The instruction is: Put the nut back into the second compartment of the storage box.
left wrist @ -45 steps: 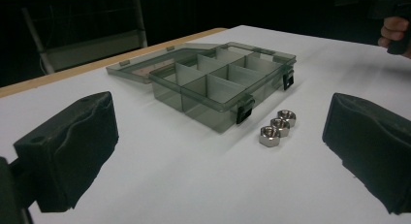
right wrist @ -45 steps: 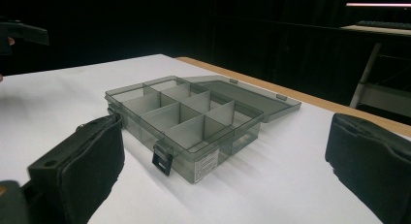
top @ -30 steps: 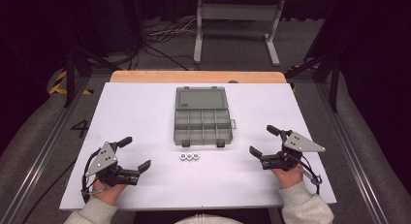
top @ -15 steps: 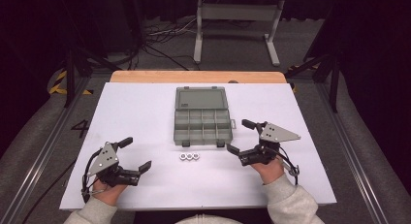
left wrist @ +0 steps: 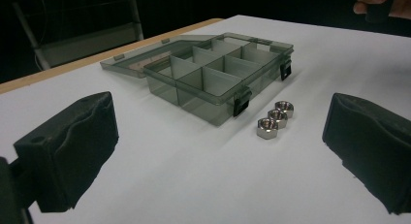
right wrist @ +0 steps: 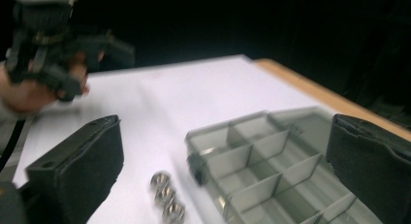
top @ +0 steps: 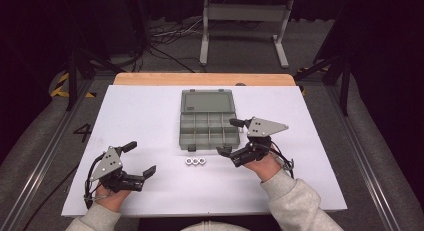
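The right gripper, jaws apart, hovers right of centre, near the three nuts lying below the open box. The left gripper, also agape, sits lower left.

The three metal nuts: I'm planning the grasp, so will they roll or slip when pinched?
The nuts lie flat on their faces on the white table, so rolling seems unlikely. Their shiny metal may slip between the soft gripper pads. They touch in a row, so nudging one probably shifts its neighbours.
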The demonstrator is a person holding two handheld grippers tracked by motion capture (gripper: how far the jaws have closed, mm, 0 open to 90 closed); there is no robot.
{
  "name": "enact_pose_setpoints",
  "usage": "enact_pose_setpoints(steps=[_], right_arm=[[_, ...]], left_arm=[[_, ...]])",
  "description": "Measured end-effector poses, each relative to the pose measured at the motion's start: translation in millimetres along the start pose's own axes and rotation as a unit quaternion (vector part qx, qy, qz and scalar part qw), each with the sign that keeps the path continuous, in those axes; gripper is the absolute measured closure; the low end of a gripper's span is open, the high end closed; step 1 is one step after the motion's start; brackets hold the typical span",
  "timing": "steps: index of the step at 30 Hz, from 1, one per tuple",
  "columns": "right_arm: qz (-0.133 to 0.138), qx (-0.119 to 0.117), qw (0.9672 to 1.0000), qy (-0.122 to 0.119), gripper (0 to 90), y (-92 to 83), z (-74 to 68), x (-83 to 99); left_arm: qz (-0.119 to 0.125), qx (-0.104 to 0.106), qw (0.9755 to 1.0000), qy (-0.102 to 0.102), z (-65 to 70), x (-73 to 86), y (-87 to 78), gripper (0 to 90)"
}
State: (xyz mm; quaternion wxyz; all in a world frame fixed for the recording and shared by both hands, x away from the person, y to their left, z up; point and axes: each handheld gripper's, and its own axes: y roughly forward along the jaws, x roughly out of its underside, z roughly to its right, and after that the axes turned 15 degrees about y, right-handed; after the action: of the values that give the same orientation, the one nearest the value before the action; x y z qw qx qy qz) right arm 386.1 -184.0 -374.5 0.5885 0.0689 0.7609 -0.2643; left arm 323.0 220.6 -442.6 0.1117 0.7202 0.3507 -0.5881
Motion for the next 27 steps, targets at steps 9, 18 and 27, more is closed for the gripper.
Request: enact_pose_setpoints(steps=[9,18,27], right_arm=[[-0.169,-0.001,0.9853,-0.024,9.3,27.9,-3.5,-24.0],[-0.274,0.001,0.9611,-0.034,11.2,50.1,-5.8,-35.1],[-0.333,0.020,0.9407,-0.063,12.0,71.0,-8.5,-37.9]], left_arm=[[-0.005,0.003,1.0000,-0.001,-0.1,0.7,0.6,0.3],[-0.011,0.006,0.9999,0.001,0.6,0.8,3.0,0.3],[-0.012,0.006,0.9999,-0.001,-0.4,1.8,3.4,0.3]])
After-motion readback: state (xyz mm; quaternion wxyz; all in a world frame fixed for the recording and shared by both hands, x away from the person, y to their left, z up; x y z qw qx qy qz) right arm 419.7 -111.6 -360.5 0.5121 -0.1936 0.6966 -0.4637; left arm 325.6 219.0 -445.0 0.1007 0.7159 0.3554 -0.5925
